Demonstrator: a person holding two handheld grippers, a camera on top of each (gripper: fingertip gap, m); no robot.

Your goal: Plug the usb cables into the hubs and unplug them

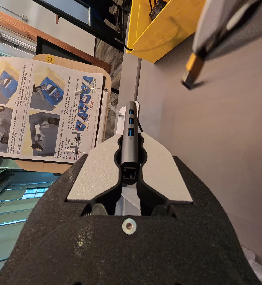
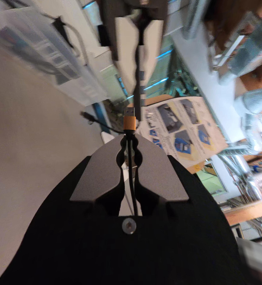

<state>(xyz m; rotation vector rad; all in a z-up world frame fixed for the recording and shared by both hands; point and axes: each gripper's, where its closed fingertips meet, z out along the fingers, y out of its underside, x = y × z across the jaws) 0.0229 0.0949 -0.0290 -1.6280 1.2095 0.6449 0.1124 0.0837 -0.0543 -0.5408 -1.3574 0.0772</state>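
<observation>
Left wrist view: a grey hub (image 1: 130,138) is clamped in the left gripper (image 1: 130,135), its blue ports facing up. An orange-collared usb plug (image 2: 129,119) is held by the right gripper (image 2: 129,136) by its cable, apart from the hub, near a yellow bin (image 1: 155,30) on the tabletop (image 1: 212,138).

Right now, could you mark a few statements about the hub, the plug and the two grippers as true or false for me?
1. The left gripper holds the grey hub. True.
2. The orange USB plug is already seated in the hub. False: it is in the air, apart from the hub.
3. The right gripper is shut on the plug's black cable. True.
4. The bin is blue. False: it is yellow.
</observation>
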